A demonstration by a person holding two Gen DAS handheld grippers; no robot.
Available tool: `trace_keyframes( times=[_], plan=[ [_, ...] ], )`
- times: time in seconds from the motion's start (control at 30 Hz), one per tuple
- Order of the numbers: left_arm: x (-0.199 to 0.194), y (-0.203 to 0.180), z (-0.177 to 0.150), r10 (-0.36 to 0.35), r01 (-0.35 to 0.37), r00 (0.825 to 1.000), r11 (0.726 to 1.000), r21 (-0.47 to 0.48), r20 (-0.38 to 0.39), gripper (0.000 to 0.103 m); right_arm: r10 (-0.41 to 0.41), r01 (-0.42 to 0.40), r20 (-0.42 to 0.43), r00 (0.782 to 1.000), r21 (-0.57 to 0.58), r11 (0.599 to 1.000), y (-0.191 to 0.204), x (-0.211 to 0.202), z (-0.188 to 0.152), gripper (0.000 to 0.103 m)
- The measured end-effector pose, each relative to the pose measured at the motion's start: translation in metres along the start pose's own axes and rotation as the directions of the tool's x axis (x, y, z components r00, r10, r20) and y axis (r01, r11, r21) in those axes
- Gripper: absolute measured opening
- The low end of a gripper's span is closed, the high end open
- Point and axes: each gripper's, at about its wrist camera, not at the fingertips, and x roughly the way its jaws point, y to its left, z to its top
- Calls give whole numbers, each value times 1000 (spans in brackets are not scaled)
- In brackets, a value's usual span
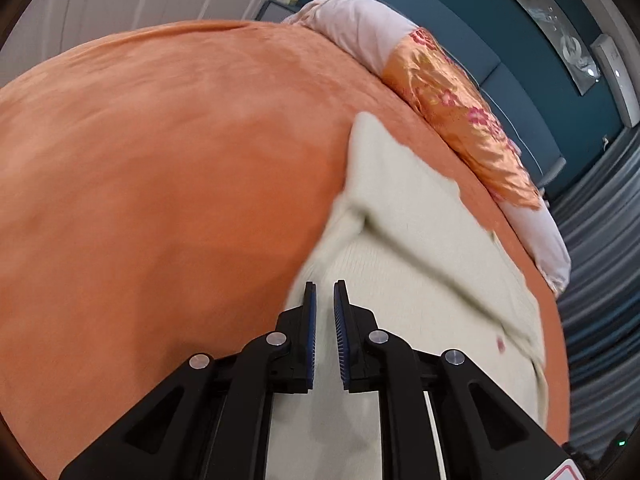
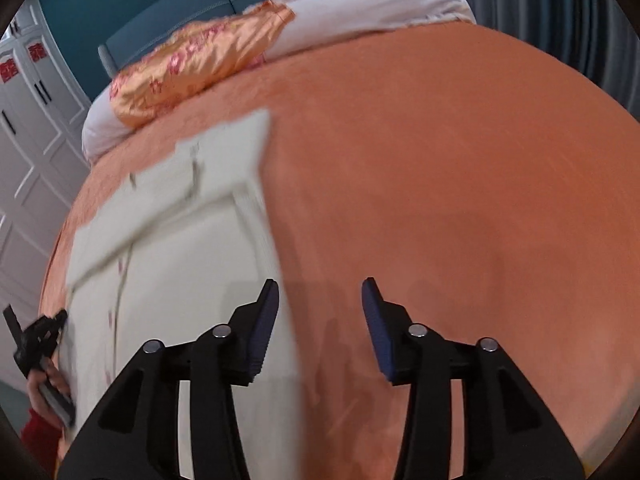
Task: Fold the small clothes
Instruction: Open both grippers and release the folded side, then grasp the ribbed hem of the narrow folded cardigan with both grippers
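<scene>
The cream garment [image 1: 420, 248] lies flat on the orange bedspread [image 1: 160, 160], its long axis running away toward the pillows [image 1: 452, 92]. The left gripper [image 1: 325, 300] hovers over its near left edge, jaws nearly together with nothing visibly between them. The right gripper [image 2: 320, 300], spread wide, straddles the right edge, so both seem equally near.

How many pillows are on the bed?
2. A shiny orange flowered pillow lies at the head of the orange bed, beyond the cream garment. A pale one lies under and beside it. More may be hidden.
</scene>
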Motion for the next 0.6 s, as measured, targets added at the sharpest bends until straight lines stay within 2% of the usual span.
trace_keyframes(
  times=[0.03, 0.07, 0.13, 0.2, 0.23, 0.3, 0.33, 0.4, 0.5, 0.57, 0.6],
  plan=[
    [-15, 2, -9, 5, -4, 1000, 1000, 10, -11, 16, 1, -1, -25, 1000, 7, 1000, -8, -10, -17, 48],
    [-35, 2, -20, 23, -22, 999, 999, 39, -27, 35, 8, -7, -46, 999, 17, 1000, -10, -17, -30, 52],
    [-62, 1, -39, 53, -48, 997, 995, 83, -59, 59, 54, -48, -98, 994, 61, 997, -20, -30, -55, 52],
    [-86, 0, -61, 32, -20, 992, 995, 100, -119, 65, 139, -122, -144, 980, 124, 985, -24, -37, -78, 55],
    [-92, 3, -70, 27, -13, 987, 996, 91, -160, 72, 171, -149, -153, 973, 144, 978, -24, -37, -83, 57],
    [-97, 8, -85, 34, -21, 979, 998, 64, -203, 72, 227, -196, -163, 960, 184, 963, -18, -34, -93, 59],
    [-99, 11, -91, 25, -17, 977, 999, 41, -213, 72, 283, -243, -180, 942, 216, 946, -12, -30, -99, 59],
    [-105, 16, -99, -1, 0, 981, 1000, -5, -193, 72, 339, -290, -198, 920, 239, 927, -2, -22, -100, 60],
    [-105, 18, -102, -46, 30, 978, 996, -81, -204, 72, 404, -348, -211, 890, 259, 901, 17, -9, -101, 63],
    [-102, 15, -104, -76, 53, 971, 993, -105, -226, 71, 403, -344, -210, 891, 267, 900, 23, -3, -99, 63],
    [-100, 12, -104, -69, 46, 969, 994, -101, -236, 71, 405, -346, -208, 890, 270, 899, 26, 0, -97, 64]
  ],
)
